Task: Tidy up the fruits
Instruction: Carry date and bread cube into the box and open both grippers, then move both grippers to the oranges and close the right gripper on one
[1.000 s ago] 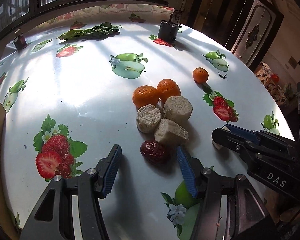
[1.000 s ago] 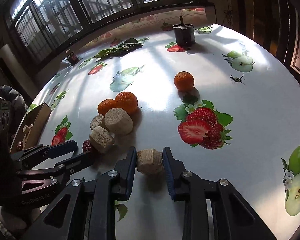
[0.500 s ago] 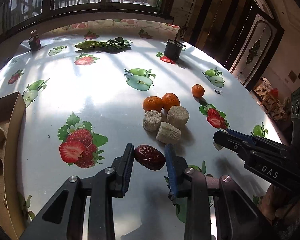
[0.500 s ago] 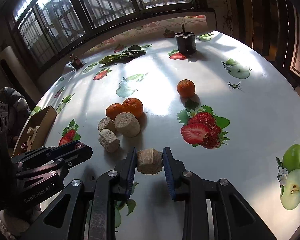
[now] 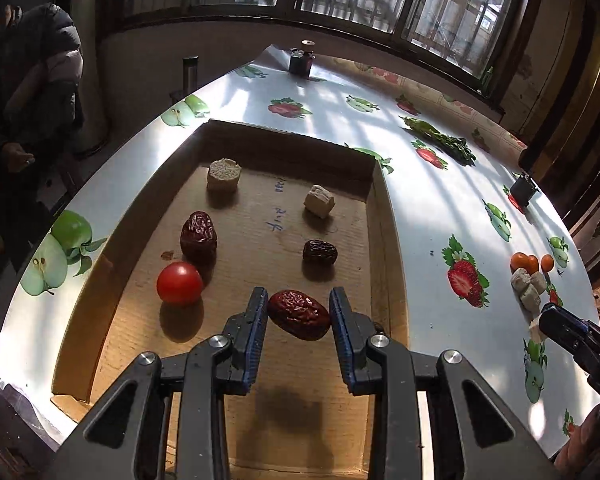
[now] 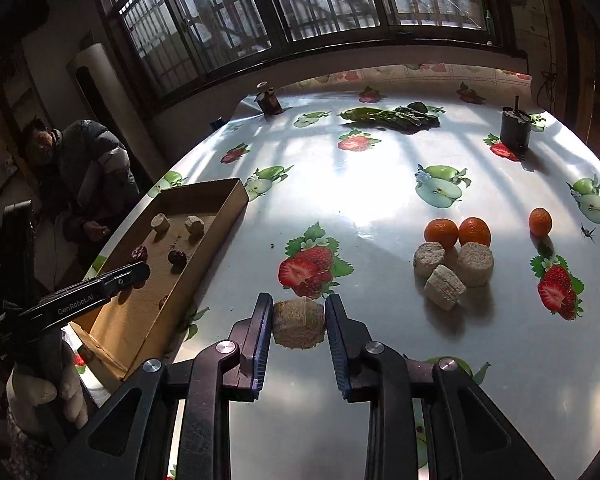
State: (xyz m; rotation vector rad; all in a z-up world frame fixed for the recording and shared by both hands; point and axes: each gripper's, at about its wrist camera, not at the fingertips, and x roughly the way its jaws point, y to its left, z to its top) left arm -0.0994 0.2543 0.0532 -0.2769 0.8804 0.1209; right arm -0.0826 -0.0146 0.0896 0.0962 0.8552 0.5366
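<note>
My left gripper is shut on a red date and holds it over the near end of the cardboard tray. In the tray lie two more dates, a cherry tomato and two beige chunks. My right gripper is shut on a beige chunk above the table, right of the tray. Three beige chunks and three oranges remain on the table to the right.
The round table has a glossy fruit-print cloth. Green vegetables and two dark small containers stand at the back. A seated person in a dark jacket is left of the table.
My left gripper carried the date from the fruit pile leftward over the tray. My right gripper, still holding its chunk, lifted and swung left towards the tray.
</note>
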